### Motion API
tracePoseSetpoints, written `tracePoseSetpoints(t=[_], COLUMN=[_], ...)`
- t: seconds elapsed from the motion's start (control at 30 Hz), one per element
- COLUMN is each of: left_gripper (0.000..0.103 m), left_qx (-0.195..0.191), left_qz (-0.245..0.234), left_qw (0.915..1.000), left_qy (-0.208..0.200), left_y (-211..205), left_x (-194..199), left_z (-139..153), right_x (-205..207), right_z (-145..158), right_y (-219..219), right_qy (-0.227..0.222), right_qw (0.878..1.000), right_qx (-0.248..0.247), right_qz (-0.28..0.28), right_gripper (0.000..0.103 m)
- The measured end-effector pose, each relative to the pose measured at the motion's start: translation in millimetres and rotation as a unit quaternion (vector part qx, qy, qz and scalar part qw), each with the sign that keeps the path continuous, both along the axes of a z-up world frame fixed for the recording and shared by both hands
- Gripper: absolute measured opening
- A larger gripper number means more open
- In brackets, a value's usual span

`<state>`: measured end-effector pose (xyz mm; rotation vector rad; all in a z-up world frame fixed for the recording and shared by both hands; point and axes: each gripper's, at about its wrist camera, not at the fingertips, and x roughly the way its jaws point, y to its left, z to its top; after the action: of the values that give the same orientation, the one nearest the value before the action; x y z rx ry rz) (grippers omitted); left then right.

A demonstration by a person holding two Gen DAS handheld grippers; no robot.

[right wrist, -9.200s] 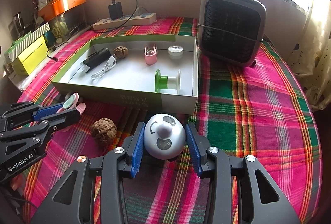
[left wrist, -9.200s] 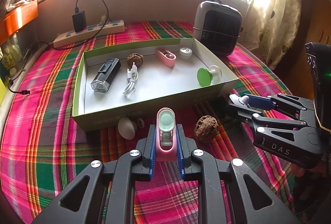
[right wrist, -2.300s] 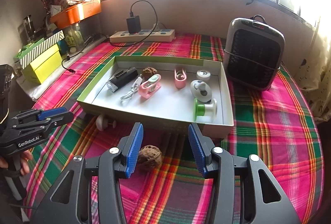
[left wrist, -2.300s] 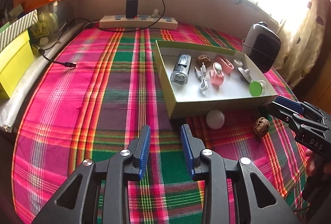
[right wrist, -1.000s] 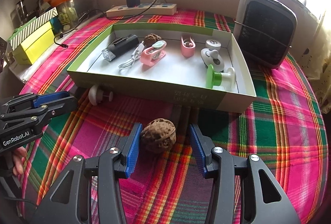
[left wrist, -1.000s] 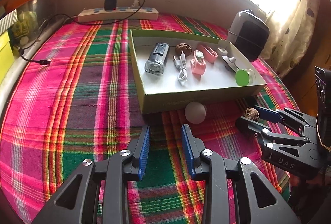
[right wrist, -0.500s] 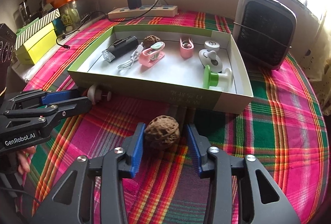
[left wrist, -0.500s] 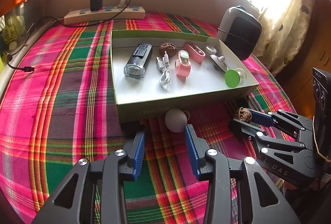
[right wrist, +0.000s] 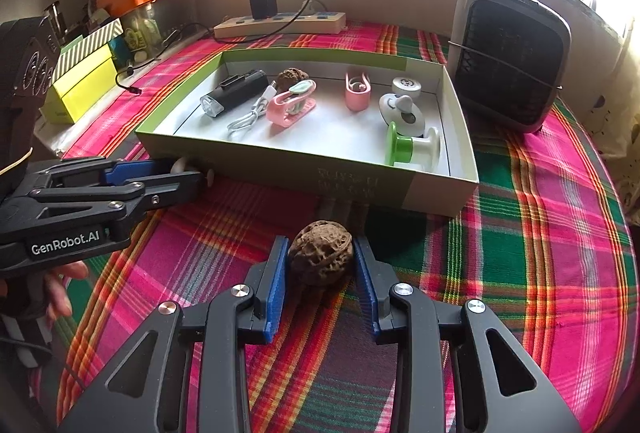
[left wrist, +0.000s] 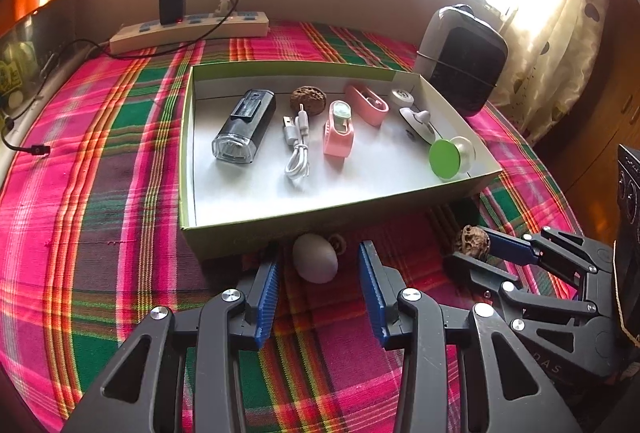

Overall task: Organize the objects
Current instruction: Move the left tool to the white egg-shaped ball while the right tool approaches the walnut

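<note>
A green-rimmed white box point(left wrist: 280, 231) point(right wrist: 360, 185) on the plaid cloth holds a black bike light point(left wrist: 244, 125), a white cable point(left wrist: 298, 145), two pink clips, a walnut, a white knob and a green-and-white spool point(left wrist: 452, 155). A white egg-shaped knob point(left wrist: 315, 258) lies on the cloth by the box's near wall, between the pads of my open left gripper point(left wrist: 318, 257). My right gripper point(right wrist: 320, 253) is shut on a brown walnut point(right wrist: 321, 252), low over the cloth; it also shows in the left wrist view point(left wrist: 474, 240).
A dark grey fan heater point(right wrist: 508, 57) stands right of the box. A power strip point(left wrist: 188, 31) with a charger lies at the back wall. Yellow boxes point(right wrist: 80, 81) and an orange tray sit at the far left.
My left gripper moved forward until its open fingers bracket the white knob. My right gripper closed in on the walnut, whose pads now touch both its sides.
</note>
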<state>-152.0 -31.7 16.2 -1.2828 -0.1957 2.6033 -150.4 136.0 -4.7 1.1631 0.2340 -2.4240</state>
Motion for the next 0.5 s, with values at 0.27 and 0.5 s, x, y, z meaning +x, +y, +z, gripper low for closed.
tracePoseSetpoints(t=[0.27,0.5], left_gripper=[0.036,0.036], left_qx=[-0.005,-0.013], left_qz=[-0.014,-0.033], left_qw=[0.9999,0.9994], left_qy=[0.002,0.006], left_y=[12.3,22.1], left_x=[2.3,7.5], left_z=[0.6,0.3], right_x=[2.1,1.6], right_z=[-0.6,-0.4], right_y=[3.9,10.3], right_qy=[-0.001,-0.002], right_qw=[1.0,1.0], right_qx=[-0.004,-0.006], right_qz=[0.002,-0.001], right_gripper=[0.033,0.033])
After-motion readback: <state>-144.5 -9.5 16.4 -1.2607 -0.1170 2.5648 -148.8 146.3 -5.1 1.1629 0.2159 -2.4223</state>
